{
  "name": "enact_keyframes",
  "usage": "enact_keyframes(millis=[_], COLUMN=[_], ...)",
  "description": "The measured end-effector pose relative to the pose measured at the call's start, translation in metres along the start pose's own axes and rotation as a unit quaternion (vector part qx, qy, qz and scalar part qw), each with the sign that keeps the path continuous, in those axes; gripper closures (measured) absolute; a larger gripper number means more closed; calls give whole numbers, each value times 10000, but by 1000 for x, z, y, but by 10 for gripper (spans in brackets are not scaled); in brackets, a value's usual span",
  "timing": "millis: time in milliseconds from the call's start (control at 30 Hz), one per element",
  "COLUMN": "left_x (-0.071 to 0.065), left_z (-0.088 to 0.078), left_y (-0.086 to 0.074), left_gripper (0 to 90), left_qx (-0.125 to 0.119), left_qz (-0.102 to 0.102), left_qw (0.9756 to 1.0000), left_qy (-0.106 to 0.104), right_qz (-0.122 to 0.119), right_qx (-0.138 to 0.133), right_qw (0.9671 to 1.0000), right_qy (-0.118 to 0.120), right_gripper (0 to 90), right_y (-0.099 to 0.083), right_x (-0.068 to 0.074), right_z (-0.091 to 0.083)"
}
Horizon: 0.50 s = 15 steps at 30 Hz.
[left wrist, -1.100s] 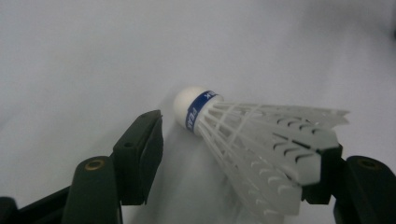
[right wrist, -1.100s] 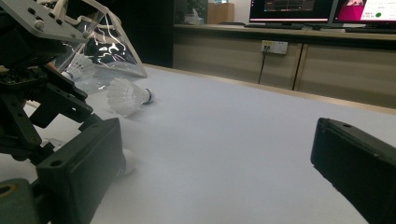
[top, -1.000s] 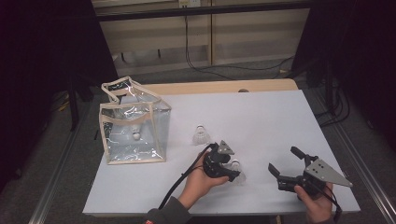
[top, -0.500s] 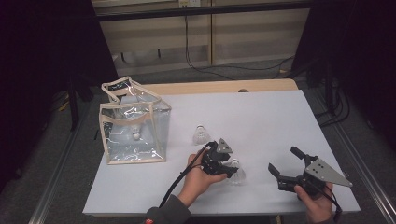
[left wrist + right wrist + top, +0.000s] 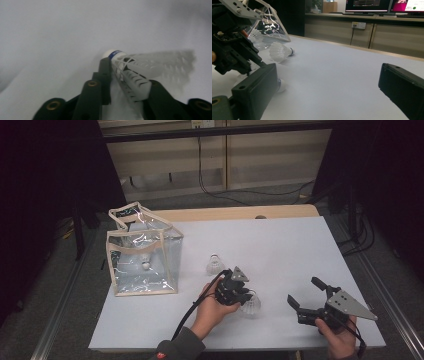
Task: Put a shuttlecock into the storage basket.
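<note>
A white shuttlecock (image 5: 140, 67) with a blue band on its cork lies on the white table top (image 5: 280, 250), and my left gripper (image 5: 128, 73) is shut on it. The jaws have just been closing and now press its cork end and feather skirt from both sides. In the high view this gripper (image 5: 245, 299) is near the front middle, with the shuttlecock (image 5: 251, 306) at its tip. My right gripper (image 5: 303, 290) stands open at the front right with nothing between its jaws. In the right gripper view, my open right gripper (image 5: 327, 85) faces the left gripper (image 5: 232, 50).
A second shuttlecock (image 5: 215, 264) lies on its side behind the left gripper, also visible as the shuttlecock (image 5: 279, 51) in the right gripper view. A clear plastic bag (image 5: 142, 257) with cream trim stands at the left with a shuttlecock (image 5: 146, 262) inside. The table's front edge is close to both hands.
The left gripper's jaws have drawn in onto the shuttlecock. Both hands have kept their places, and the right gripper stays open.
</note>
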<state>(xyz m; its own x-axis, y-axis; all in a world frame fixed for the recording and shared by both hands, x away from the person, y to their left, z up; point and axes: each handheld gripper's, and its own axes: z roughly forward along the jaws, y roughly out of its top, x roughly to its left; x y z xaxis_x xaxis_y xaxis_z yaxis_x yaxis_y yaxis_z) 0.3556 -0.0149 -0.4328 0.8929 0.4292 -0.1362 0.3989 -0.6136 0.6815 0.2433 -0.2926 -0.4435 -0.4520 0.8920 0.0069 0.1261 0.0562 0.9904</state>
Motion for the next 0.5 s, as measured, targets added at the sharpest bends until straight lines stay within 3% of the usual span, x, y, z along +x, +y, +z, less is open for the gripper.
enact_keyframes(millis=[67,167,500], left_x=[3,6,15], left_z=[-1,-3,-17], left_y=[0,0,0], left_gripper=[828,833,834], left_qx=[-23,6,127], left_qz=[-141,-173,-594], left_qw=[9999,9998,9975], left_qy=[-79,-117,-356], right_qz=[2,4,-1], right_qx=[2,-3,-5], right_qw=[10000,10000,10000], right_qy=[1,4,3], right_gripper=[23,23,23], right_y=[0,0,0], right_x=[0,0,0], right_z=[0,0,0])
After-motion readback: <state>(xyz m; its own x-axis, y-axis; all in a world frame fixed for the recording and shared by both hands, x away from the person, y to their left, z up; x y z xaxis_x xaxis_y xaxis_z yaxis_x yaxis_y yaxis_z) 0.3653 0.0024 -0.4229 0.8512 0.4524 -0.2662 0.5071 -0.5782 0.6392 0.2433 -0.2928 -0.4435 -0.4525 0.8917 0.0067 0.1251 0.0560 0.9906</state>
